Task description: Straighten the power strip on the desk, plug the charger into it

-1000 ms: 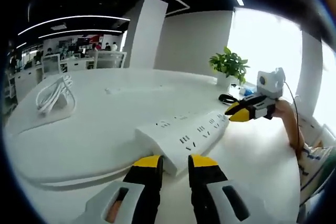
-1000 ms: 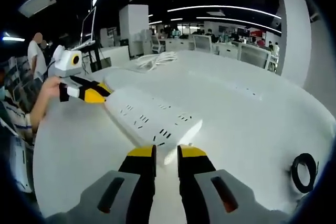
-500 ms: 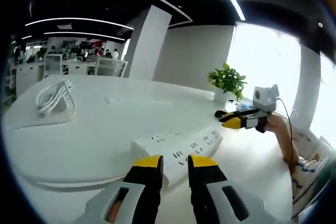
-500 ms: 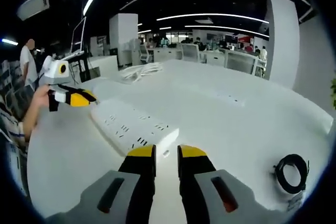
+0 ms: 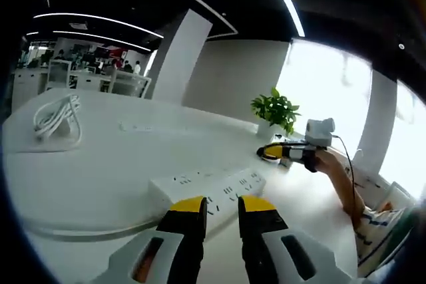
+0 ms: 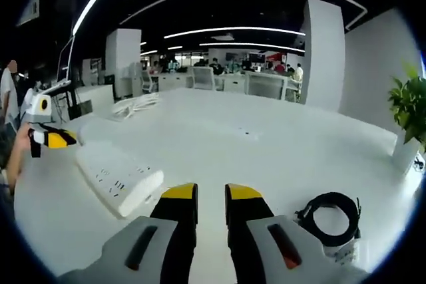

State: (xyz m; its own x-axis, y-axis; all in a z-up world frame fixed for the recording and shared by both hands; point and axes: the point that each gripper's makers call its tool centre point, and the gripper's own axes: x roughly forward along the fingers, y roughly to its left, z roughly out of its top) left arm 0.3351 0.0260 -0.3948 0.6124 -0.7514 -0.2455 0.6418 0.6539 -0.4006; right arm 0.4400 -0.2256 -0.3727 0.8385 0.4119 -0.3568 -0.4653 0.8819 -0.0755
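A white power strip (image 5: 206,189) lies flat on a white desk (image 5: 100,164), at lower centre of the left gripper view, just above the left gripper (image 5: 221,212), whose jaws stand narrowly apart and empty. In the right gripper view the right gripper (image 6: 210,199) is likewise narrow and empty; a coiled black charger cable (image 6: 331,219) lies lower right, and the strip (image 6: 120,177) sits left.

My left gripper (image 5: 221,205) covers the near end of the power strip (image 5: 203,187). In the right gripper view, the coiled black cable (image 6: 331,218) hides most of the white charger (image 6: 347,252) beneath it. Beyond the power strip, the far desks and people are blurred.
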